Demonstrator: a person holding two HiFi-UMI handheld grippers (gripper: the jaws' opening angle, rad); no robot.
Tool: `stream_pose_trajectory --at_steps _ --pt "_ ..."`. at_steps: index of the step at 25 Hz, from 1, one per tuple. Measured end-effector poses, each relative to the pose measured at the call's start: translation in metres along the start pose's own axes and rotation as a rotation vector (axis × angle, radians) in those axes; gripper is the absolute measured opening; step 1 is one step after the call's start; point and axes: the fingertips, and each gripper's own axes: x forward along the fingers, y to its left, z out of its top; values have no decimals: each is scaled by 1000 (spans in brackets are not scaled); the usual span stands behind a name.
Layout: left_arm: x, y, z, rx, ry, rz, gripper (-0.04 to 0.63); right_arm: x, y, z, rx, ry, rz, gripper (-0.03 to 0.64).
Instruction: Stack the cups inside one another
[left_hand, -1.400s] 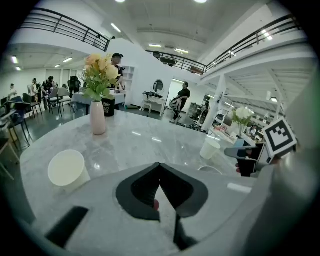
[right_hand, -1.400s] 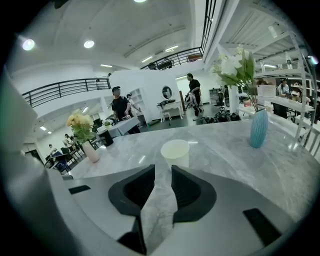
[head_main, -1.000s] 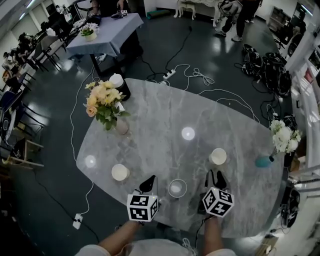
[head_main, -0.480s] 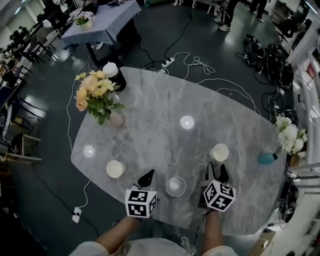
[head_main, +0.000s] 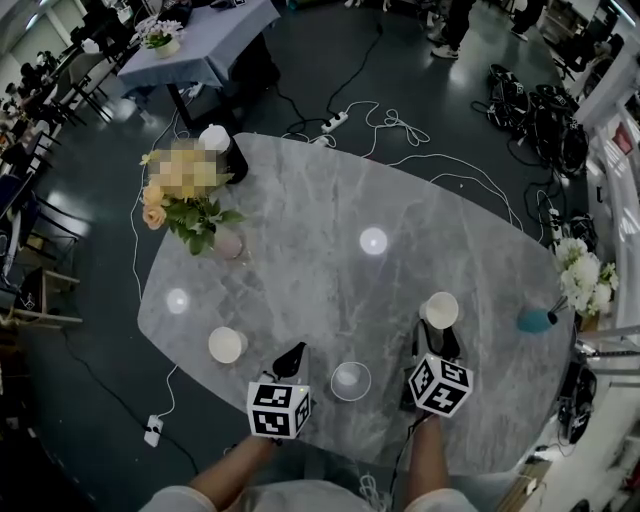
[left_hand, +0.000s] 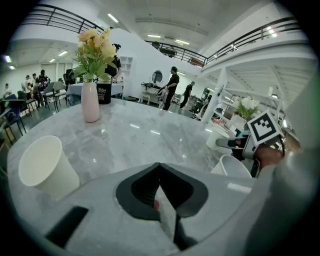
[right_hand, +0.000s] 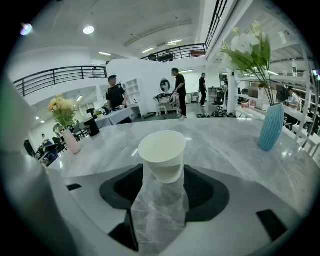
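Three white paper cups stand upright and apart on the grey marble table (head_main: 320, 210): a left cup (head_main: 227, 345) (left_hand: 47, 167), a middle cup (head_main: 351, 381) (left_hand: 232, 167) and a right cup (head_main: 440, 310) (right_hand: 161, 147). My right gripper (head_main: 434, 340) (right_hand: 162, 173) is right behind the right cup. Its jaws are opening, the cup's base sits at their tips, and the pads do not press on it. My left gripper (head_main: 291, 360) (left_hand: 160, 165) is shut with nothing in it, between the left and middle cups and touching neither.
A pink vase of flowers (head_main: 228, 243) (left_hand: 91, 102) stands at the table's left. At the right edge is a teal vase (head_main: 530, 320) (right_hand: 272, 127) with white flowers. A black holder (head_main: 232, 160) sits at the far left edge. Cables lie on the floor beyond.
My right gripper has moved up to the right cup and its jaws have spread wider. The left gripper has stayed shut between the left and middle cups.
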Motion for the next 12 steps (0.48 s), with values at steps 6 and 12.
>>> stream_pose_trajectory --at_steps 6,12 --pt "3 0 -2 -2 5 -8 -2 5 -1 -2 2 10 -1 219" --pt "3 3 -5 -6 10 -9 -2 10 -1 -1 18 5 -13 221"
